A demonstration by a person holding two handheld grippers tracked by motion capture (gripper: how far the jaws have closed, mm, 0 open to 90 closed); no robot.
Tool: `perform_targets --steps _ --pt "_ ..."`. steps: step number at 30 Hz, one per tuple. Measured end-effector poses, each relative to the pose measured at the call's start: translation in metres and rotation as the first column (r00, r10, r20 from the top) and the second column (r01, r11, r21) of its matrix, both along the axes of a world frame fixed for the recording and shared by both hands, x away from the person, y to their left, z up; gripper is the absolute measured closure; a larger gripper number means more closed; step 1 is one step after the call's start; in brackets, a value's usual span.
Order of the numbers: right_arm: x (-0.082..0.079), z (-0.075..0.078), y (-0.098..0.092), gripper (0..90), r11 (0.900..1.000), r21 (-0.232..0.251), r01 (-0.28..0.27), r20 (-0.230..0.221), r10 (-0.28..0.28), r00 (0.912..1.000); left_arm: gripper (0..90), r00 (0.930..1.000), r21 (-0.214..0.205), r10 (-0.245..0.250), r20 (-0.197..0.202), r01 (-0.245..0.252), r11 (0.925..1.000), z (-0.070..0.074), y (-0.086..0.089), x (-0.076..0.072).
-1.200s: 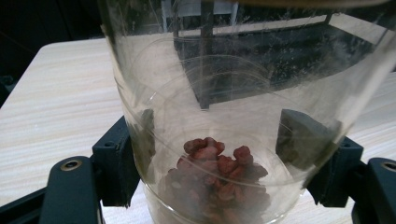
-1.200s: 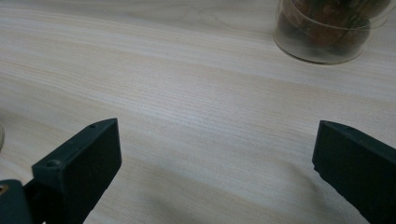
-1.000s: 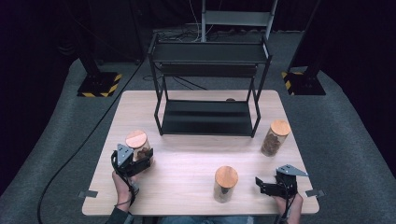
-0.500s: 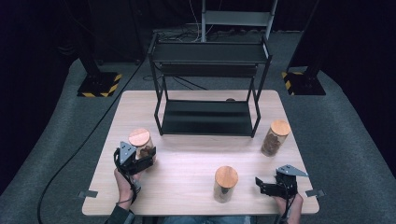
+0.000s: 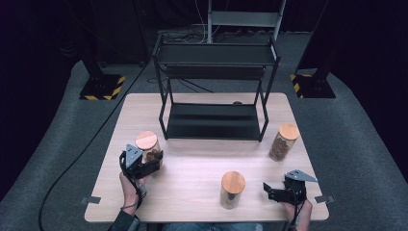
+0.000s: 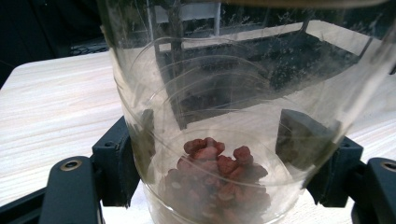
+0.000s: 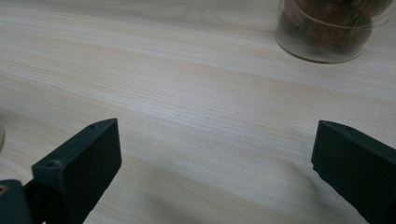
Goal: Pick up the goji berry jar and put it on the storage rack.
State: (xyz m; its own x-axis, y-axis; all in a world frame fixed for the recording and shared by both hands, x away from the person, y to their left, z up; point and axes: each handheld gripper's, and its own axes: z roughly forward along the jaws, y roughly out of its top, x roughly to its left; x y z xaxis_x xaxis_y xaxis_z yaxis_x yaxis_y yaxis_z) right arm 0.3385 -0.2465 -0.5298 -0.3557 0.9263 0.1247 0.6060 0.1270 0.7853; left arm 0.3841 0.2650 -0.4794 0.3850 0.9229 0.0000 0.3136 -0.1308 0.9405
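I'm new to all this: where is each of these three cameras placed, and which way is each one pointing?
High view: above the near table edge, facing forward and down at the black shelf rack; both hands and grippers show.
Left gripper view: on the left gripper, looking along its jaws, clamped on a clear jar of reddish-brown bits.
Right gripper view: on the right gripper, looking across bare tabletop between wide-open jaws.
Shared: the held jar shows in the high view too.

High view looks forward and down over the whole table [image 5: 202, 159]; left gripper view sits tight against its jar [image 6: 224, 140], facing the shelf rack [image 5: 215, 91]; right gripper view skims the tabletop, low and close
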Motion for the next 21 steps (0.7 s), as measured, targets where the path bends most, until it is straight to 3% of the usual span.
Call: perform_targets --steps 21 --pt "0.0018 -0.0005 0.0002 0.3 1.0 -0.002 -0.008 -0.018 0.008 0.9998 24.7 0.9991 0.019 -0.043 -0.008 0.043 0.9989 0.0078 -0.0078 0.0077"
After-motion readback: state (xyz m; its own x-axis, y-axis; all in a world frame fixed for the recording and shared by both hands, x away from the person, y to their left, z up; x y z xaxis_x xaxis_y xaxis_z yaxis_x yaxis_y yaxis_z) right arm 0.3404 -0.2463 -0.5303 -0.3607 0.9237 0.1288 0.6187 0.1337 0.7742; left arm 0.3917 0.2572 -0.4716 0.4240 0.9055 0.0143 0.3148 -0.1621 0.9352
